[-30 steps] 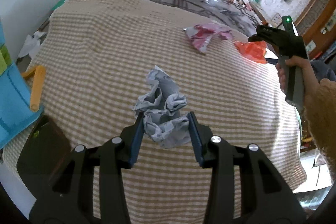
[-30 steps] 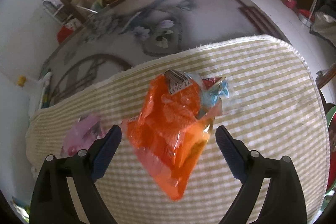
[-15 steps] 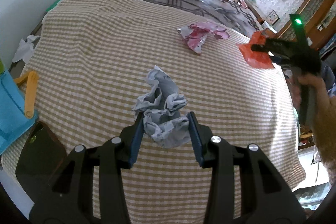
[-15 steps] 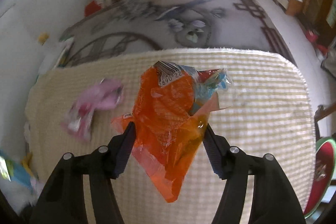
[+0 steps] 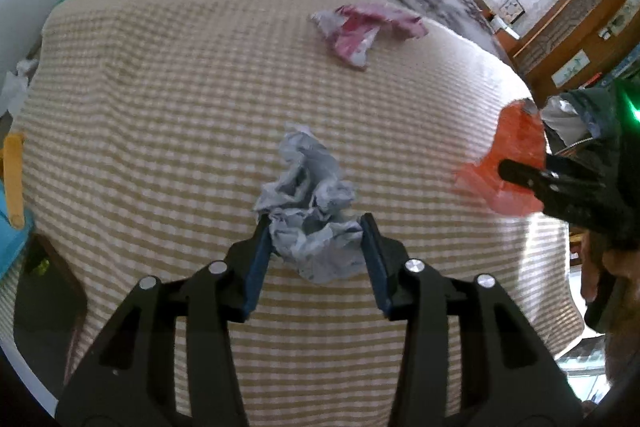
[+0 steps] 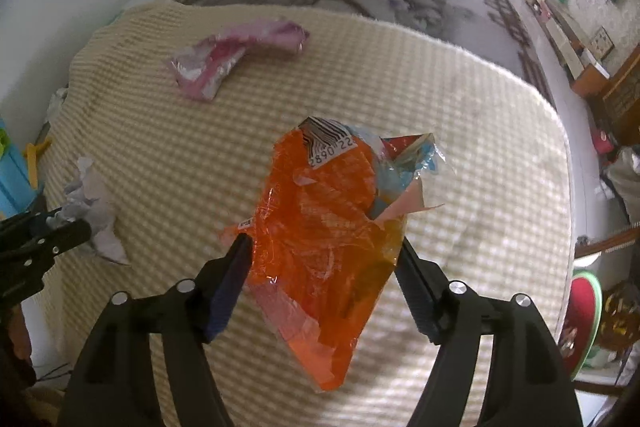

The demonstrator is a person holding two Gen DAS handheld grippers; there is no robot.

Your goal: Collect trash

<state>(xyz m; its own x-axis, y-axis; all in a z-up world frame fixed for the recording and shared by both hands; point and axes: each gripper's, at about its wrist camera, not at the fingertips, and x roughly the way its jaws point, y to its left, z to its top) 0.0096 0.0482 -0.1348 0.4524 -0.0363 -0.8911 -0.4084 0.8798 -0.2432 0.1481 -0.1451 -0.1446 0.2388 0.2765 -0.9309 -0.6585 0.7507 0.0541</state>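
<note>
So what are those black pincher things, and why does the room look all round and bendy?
Each is a hand-held gripper, like big tweezers, that a person carries, one per hand. A small wide-angle camera sits on each, which bends the picture. One picture looks along the left hand-held gripper: its pads squeeze a crumpled grey paper. The other looks along the right hand-held gripper, with an orange wrapper between its fingers. A pink wrapper still lies on the checked cloth. The person is picking up rubbish.

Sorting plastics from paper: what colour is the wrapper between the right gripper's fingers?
Orange wrapper, with a barcode patch on top; clearest in the right wrist view.
</note>
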